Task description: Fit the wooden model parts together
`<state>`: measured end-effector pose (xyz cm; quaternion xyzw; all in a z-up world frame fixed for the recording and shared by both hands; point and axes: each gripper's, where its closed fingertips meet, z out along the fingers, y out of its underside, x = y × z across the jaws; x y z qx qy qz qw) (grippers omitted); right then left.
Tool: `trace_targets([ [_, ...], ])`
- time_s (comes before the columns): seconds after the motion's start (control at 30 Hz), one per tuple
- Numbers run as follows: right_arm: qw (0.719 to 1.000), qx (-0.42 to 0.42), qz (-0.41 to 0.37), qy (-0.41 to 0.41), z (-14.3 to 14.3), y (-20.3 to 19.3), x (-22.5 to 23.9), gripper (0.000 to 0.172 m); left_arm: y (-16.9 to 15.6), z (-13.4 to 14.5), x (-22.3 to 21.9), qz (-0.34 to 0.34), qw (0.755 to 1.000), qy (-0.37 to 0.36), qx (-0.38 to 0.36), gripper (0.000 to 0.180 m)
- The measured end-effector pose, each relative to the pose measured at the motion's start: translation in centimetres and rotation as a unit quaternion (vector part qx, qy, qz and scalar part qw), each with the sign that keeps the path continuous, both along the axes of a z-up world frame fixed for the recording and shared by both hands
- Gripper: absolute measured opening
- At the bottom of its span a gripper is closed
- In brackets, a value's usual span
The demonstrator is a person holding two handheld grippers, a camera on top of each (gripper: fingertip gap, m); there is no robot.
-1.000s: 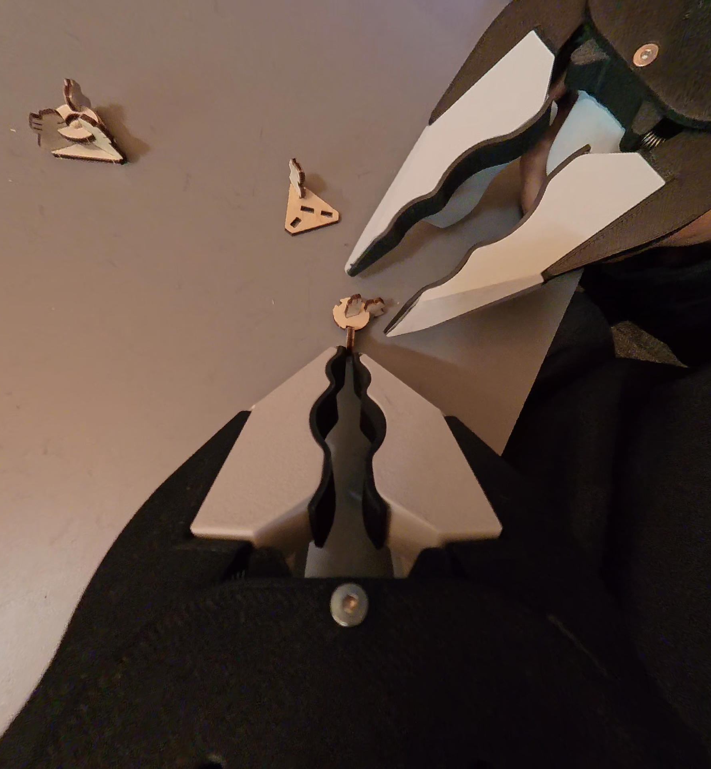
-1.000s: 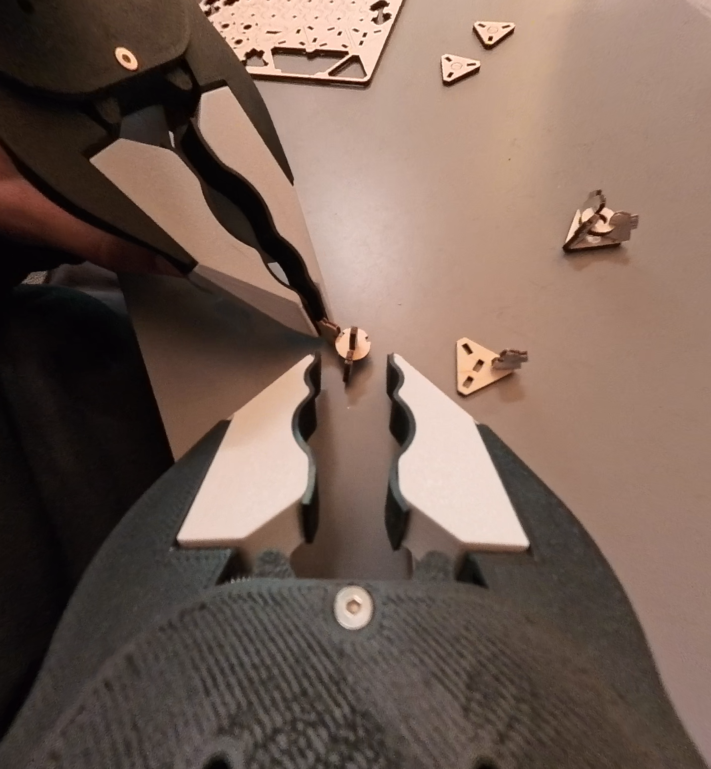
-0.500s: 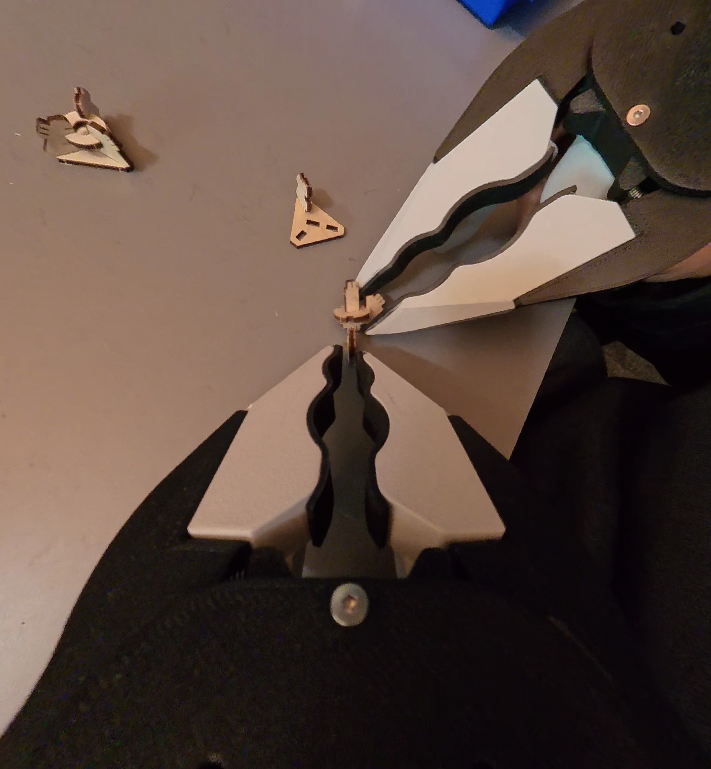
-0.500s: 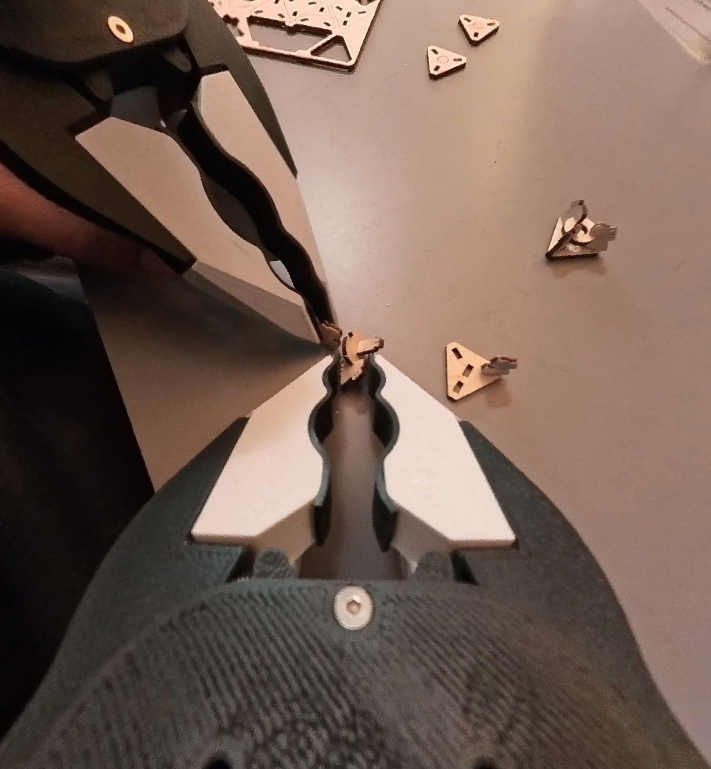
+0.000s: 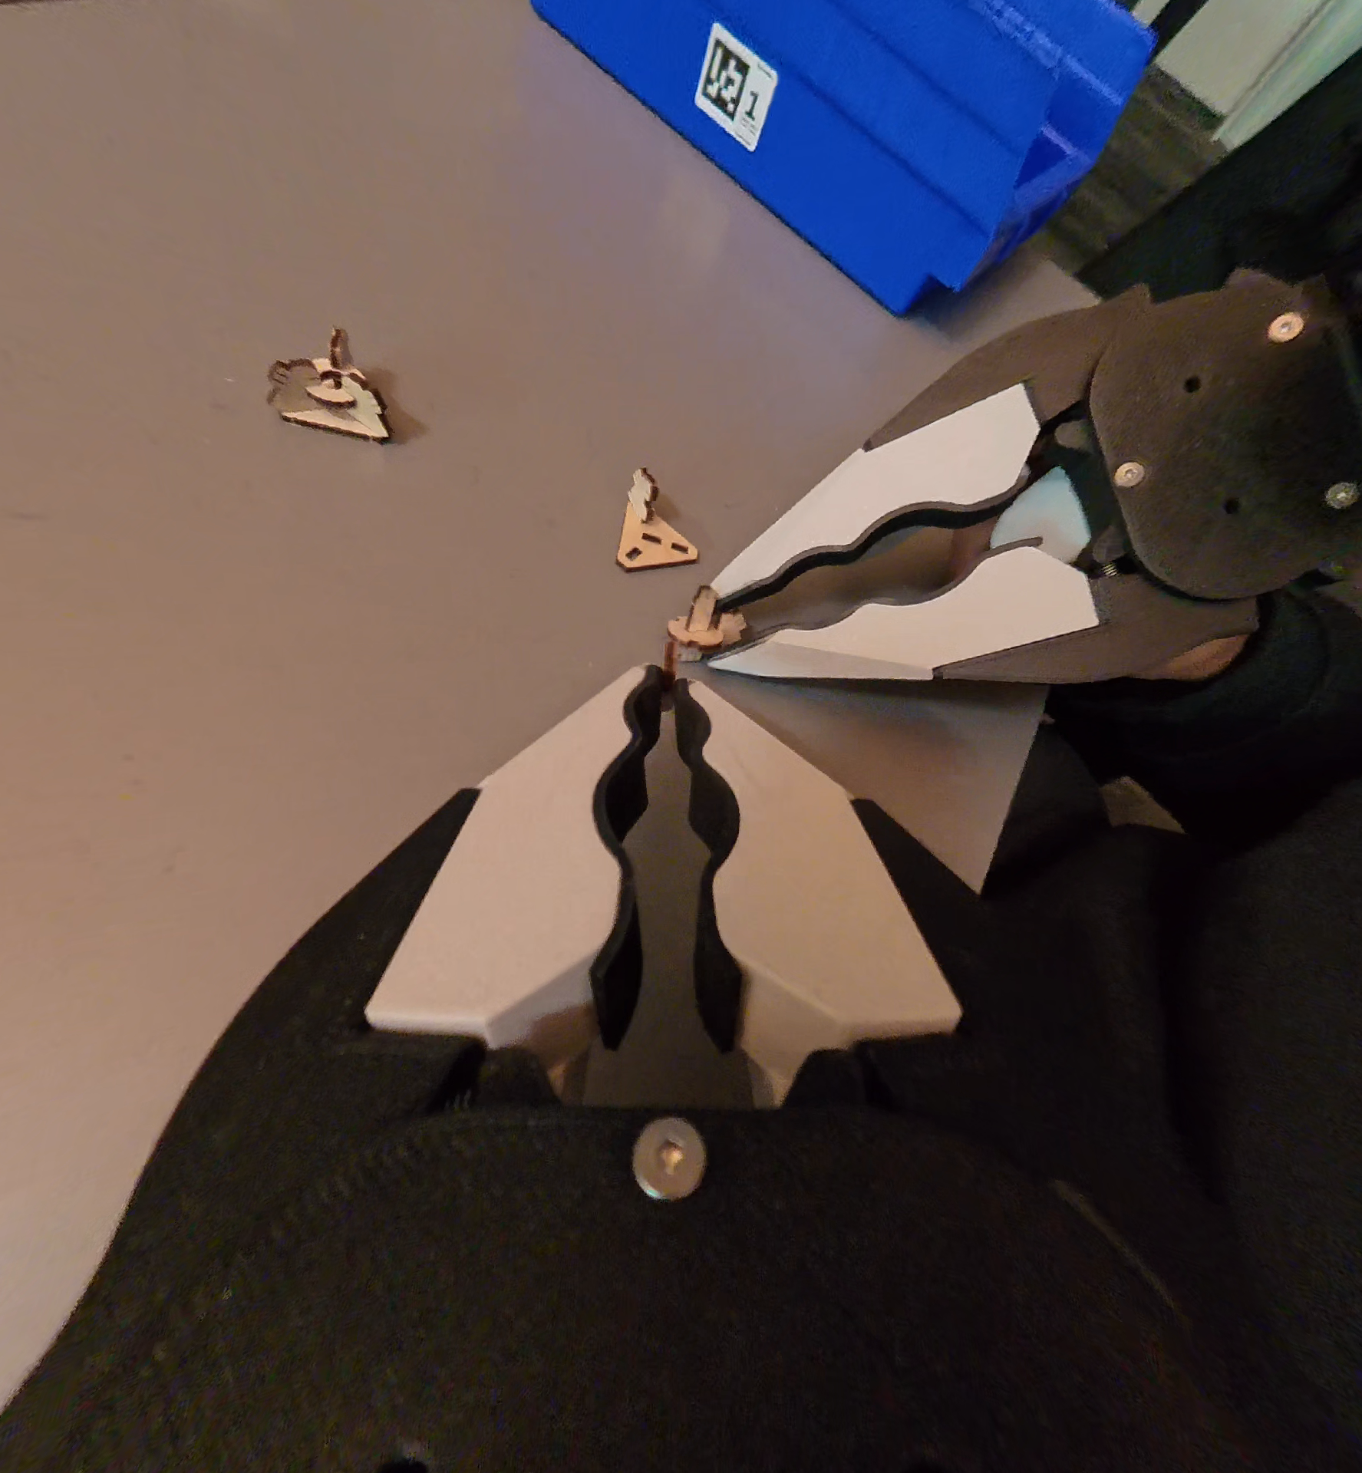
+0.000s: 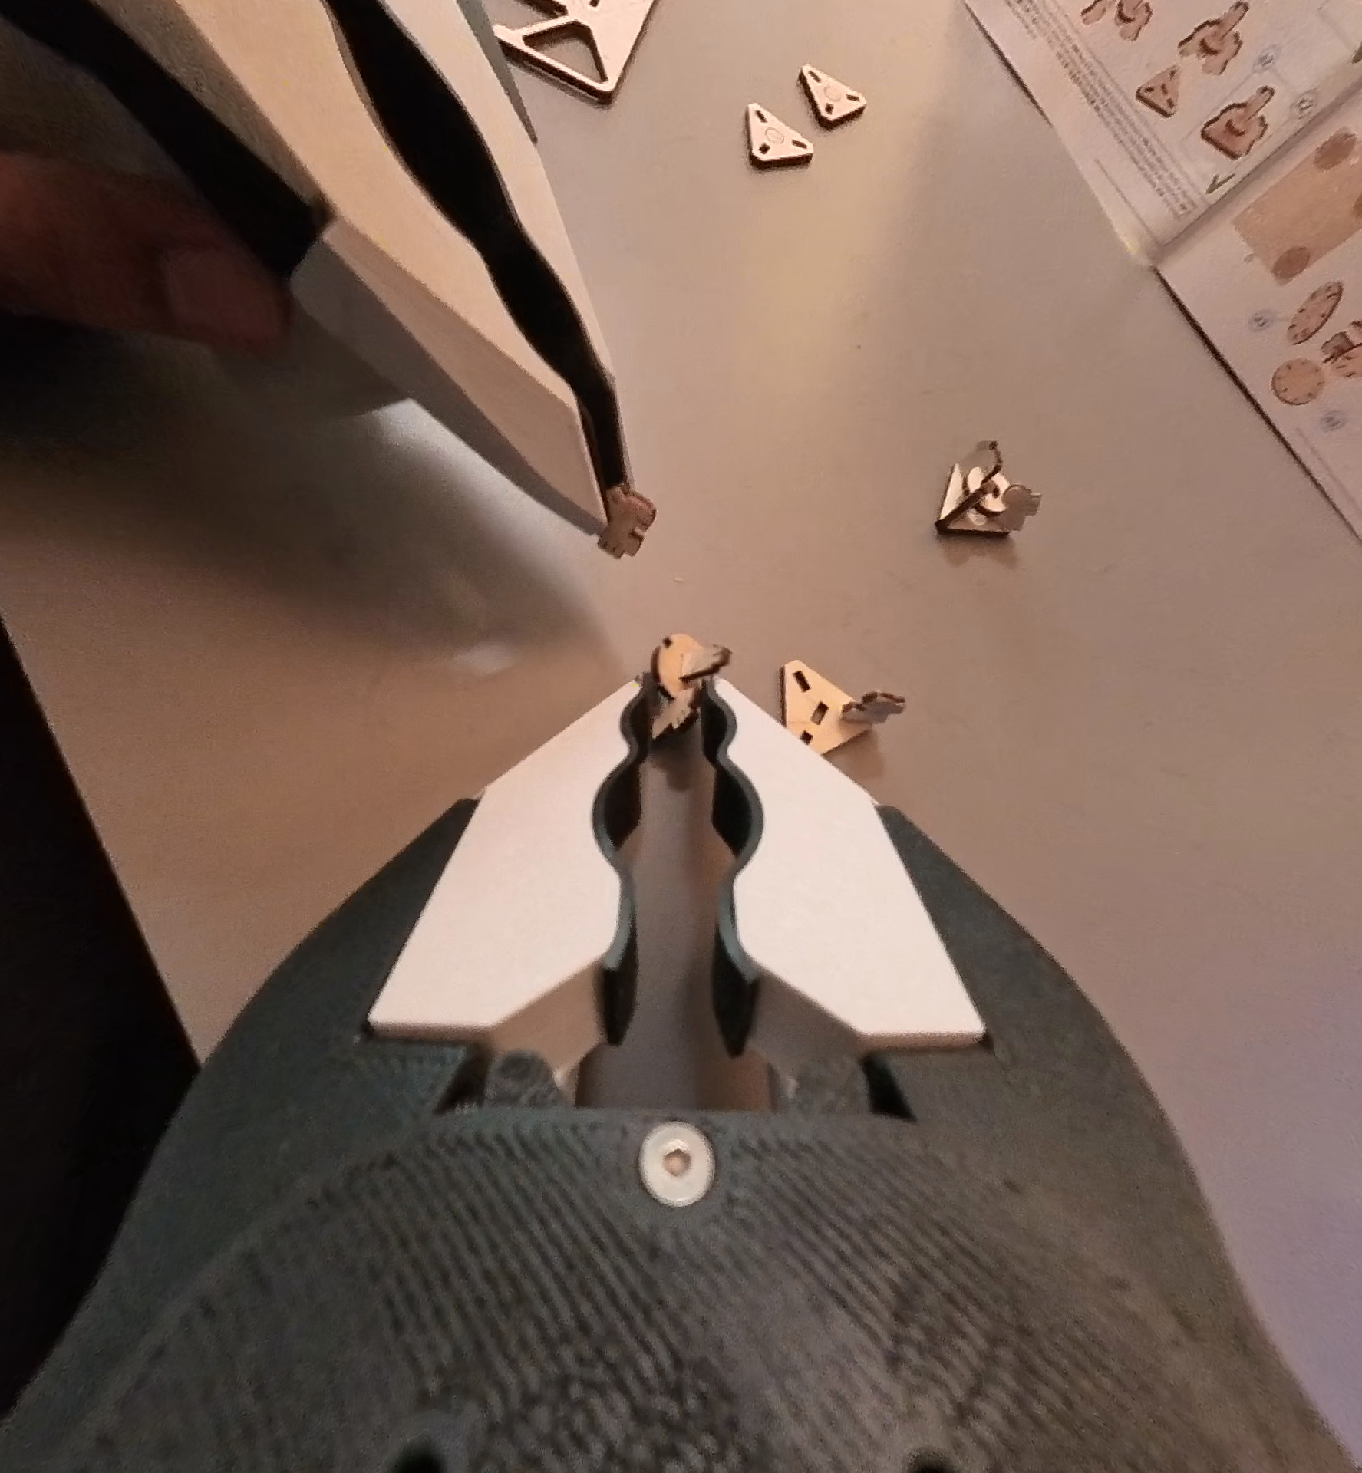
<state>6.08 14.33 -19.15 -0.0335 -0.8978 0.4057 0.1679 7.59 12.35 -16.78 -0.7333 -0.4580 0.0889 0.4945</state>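
We see a hobby workshop: a grey worktop (image 6: 980, 797) with laser-cut wooden parts (image 6: 777, 137), an instruction sheet (image 6: 1291, 239), a blue bin (image 5: 861, 135).

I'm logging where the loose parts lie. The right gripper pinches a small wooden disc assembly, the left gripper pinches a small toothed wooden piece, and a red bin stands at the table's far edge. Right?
Nearly. The bin is blue, not red, as the left wrist view shows. The rest holds: the right gripper pinches the small wooden disc assembly, and the left gripper pinches the small toothed wooden piece.
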Motion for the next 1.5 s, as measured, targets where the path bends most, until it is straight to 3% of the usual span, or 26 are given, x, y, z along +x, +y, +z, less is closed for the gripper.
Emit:
trace_targets([
  [0.17, 1.000, -0.020, 0.004, -0.006, 0.6, 0.0, 0.1, 0.010, 0.3, -1.1, 0.0, -0.001, 0.998, 0.006, -0.070, 0.000],
  [0.3, 0.999, -0.040, 0.015, 0.005, 1.3, 0.0, 0.4, 0.010, 0.3, -1.1, 0.1, -0.004, 0.998, -0.002, -0.058, 0.000],
  [0.73, 0.982, 0.000, 0.030, 0.188, 1.3, 0.1, 0.5, 0.010, 0.8, -2.2, 0.3, -0.025, 0.997, -0.042, -0.063, 0.000],
  [0.9, 0.983, -0.008, 0.024, 0.180, 1.5, 0.0, 0.3, 0.010, 0.8, -2.2, 0.3, -0.024, 0.997, -0.045, -0.059, 0.000],
  [1.1, 0.986, -0.026, 0.011, 0.164, 2.0, -0.5, 0.1, 0.010, 0.8, -2.3, 0.4, -0.023, 0.995, -0.023, -0.096, 0.000],
  [1.27, 0.990, -0.020, 0.011, 0.137, 1.6, -1.5, -0.7, 0.010, -1.1, -2.8, 0.1, -0.006, 0.988, -0.006, -0.153, 0.000],
  [1.5, 0.989, 0.011, -0.003, 0.147, 0.9, -3.3, -1.8, 0.010, -1.6, -2.7, -0.8, -0.025, 0.992, -0.019, -0.126, 0.000],
])
